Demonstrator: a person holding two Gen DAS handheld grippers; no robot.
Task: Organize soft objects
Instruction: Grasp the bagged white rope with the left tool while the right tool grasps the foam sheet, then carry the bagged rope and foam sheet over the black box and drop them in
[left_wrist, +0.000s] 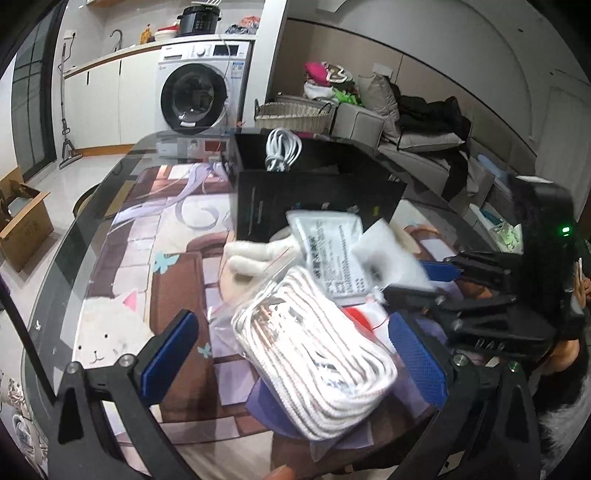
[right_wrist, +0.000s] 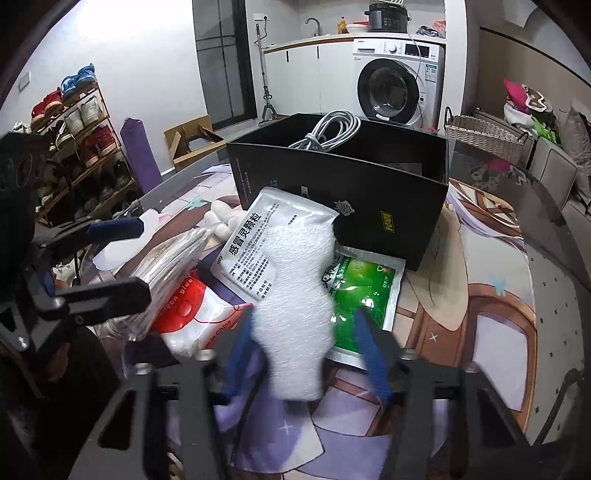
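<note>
Pinching a strip of white foam padding (right_wrist: 293, 295), your right gripper (right_wrist: 303, 332) has its blue pads pressed into the foam's waist on both sides; the foam stands nearly upright between them, its top leaning over the white medicine sachet (right_wrist: 247, 243).

Your left gripper (left_wrist: 291, 354) stands wide, blue pads well apart. A clear bag of coiled white cord (left_wrist: 314, 354) sits between them; the right pad looks close to the bag's edge, but contact cannot be told, and the left pad is clear of it.

On the table (left_wrist: 59, 266), over the cartoon mat (left_wrist: 147, 229):
- green sachet (right_wrist: 364, 291), flat, just in front of the black box (right_wrist: 343, 192), partly behind the foam.
- red-and-white bag (right_wrist: 199, 317), under the cord bag's edge and beside the white sachet.
- fluffy white item (left_wrist: 255, 254), beside the box's front corner, touching the sachet's edge.

Black box is open-topped; a coil of white cable (right_wrist: 328, 133) pokes out at its far side.
</note>
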